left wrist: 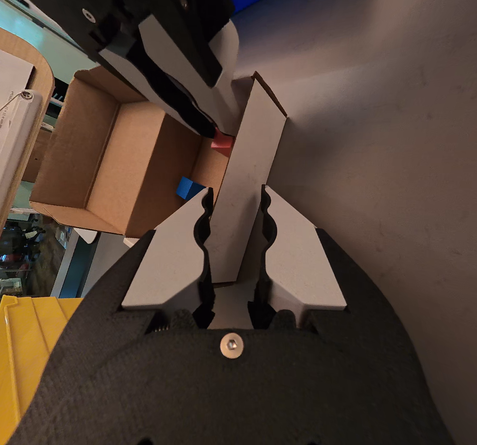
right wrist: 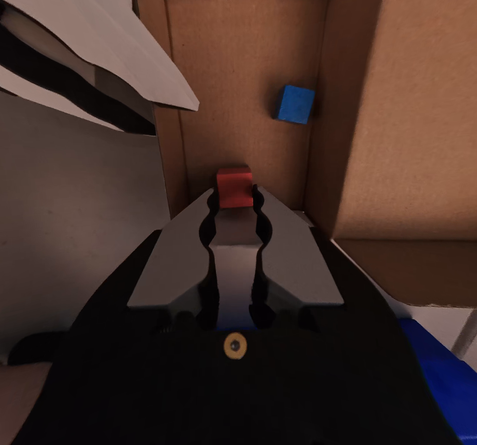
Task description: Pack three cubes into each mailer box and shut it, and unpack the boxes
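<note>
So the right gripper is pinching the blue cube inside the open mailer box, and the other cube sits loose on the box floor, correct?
Not quite. The right gripper is pinching the red cube, not the blue one, as the right wrist view shows. The blue cube is the one sitting loose on the floor of the open mailer box.

Dim, warm indoor light; deep shadow across the right hand-held gripper (right wrist: 233,192). Soft motion blur throughout, strongest top left. Fisheye bending at edges.
</note>
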Demonstrator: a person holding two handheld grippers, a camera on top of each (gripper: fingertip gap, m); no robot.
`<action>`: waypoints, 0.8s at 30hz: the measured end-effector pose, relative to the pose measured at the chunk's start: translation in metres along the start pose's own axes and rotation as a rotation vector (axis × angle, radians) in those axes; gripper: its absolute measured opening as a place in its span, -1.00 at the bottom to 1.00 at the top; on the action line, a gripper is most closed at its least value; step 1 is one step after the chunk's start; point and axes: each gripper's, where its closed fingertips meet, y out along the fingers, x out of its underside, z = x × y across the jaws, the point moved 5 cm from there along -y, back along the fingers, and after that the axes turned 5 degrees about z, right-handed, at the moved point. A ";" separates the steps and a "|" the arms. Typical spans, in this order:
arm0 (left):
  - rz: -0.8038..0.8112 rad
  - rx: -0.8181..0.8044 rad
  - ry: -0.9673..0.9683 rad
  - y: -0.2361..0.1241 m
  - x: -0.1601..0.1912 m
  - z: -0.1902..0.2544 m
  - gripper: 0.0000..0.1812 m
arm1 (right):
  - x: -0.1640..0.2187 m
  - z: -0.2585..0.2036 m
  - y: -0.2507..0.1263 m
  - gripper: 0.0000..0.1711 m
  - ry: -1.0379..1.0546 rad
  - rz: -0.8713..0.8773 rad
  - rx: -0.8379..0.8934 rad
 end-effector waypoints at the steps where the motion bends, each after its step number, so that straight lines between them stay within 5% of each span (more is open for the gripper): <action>1: 0.000 0.000 0.001 0.000 0.000 0.000 -0.61 | -0.001 0.001 0.000 -0.70 0.001 0.005 0.009; 5: 0.001 0.000 0.003 0.000 0.000 0.000 -0.61 | -0.004 0.007 -0.013 -0.70 0.000 0.042 0.072; 9: -0.001 0.001 0.007 0.000 0.000 0.001 -0.59 | 0.008 0.015 -0.083 -0.70 0.064 0.150 0.244; 14: -0.004 0.000 0.012 0.000 0.000 0.001 -0.58 | 0.107 0.026 -0.171 -0.71 0.424 0.218 0.454; 18: -0.003 0.001 0.009 0.000 0.000 0.001 -0.58 | 0.193 0.040 -0.152 -0.70 0.684 0.082 0.382; 24: -0.010 -0.005 0.019 -0.001 0.000 0.002 -0.58 | 0.237 0.060 -0.096 -0.70 0.749 -0.060 0.239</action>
